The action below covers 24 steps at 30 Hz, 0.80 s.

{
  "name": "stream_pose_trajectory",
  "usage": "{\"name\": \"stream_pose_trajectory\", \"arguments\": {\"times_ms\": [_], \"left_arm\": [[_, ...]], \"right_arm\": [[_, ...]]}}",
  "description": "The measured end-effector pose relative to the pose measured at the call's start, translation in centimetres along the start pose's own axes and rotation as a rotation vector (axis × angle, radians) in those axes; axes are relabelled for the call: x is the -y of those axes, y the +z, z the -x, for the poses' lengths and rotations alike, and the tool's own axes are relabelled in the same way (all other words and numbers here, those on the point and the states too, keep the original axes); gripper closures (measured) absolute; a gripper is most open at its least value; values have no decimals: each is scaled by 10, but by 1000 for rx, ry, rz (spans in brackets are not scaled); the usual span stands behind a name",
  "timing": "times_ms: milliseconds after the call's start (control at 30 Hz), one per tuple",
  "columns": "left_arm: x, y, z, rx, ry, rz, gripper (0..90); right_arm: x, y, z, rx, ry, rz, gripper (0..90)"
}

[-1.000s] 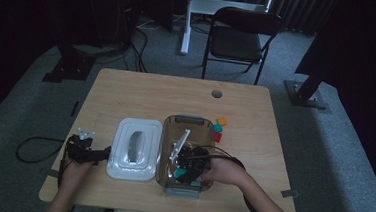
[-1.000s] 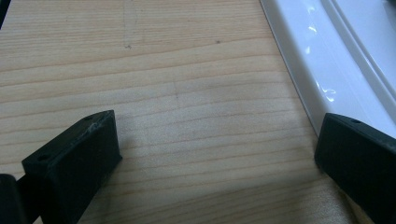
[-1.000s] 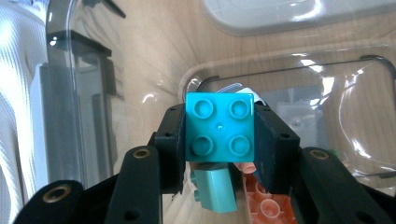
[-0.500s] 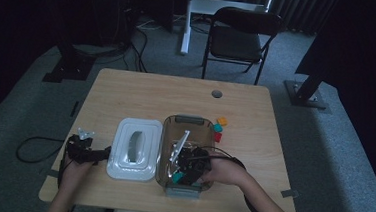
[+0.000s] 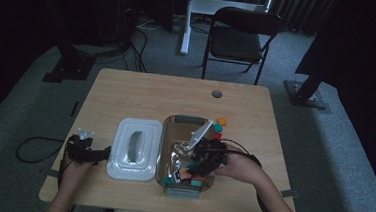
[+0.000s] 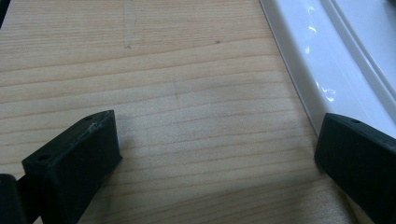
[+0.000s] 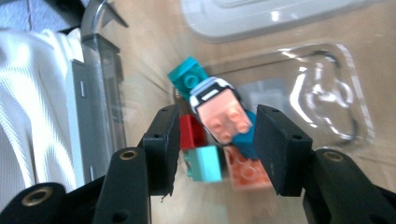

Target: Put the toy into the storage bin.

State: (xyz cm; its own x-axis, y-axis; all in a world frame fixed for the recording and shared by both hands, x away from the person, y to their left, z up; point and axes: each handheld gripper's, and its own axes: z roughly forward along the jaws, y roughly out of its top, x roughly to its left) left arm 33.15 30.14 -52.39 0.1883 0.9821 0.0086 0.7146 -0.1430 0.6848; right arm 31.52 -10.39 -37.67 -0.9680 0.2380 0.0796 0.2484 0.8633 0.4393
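overhead wide, tool views close, sharing lid [image 5: 134,149]

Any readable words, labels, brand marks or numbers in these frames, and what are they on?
None can be read.
The white lid, the clear container and the toy bricks bear no print that shows.
The black-and-white brick has a pattern, no letters.

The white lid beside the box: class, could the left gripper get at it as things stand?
Probably yes. The left gripper stands open right beside the white lid, with bare table between its jaws.
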Motion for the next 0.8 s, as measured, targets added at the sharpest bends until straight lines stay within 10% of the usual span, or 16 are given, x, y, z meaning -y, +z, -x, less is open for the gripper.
{"name": "stream_pose_trajectory", "arguments": {"times_ms": [800], "left_arm": [[0,0,0,1,-2,1,5]], "right_arm": [[67,-50,55,139,301,138,374]]}}
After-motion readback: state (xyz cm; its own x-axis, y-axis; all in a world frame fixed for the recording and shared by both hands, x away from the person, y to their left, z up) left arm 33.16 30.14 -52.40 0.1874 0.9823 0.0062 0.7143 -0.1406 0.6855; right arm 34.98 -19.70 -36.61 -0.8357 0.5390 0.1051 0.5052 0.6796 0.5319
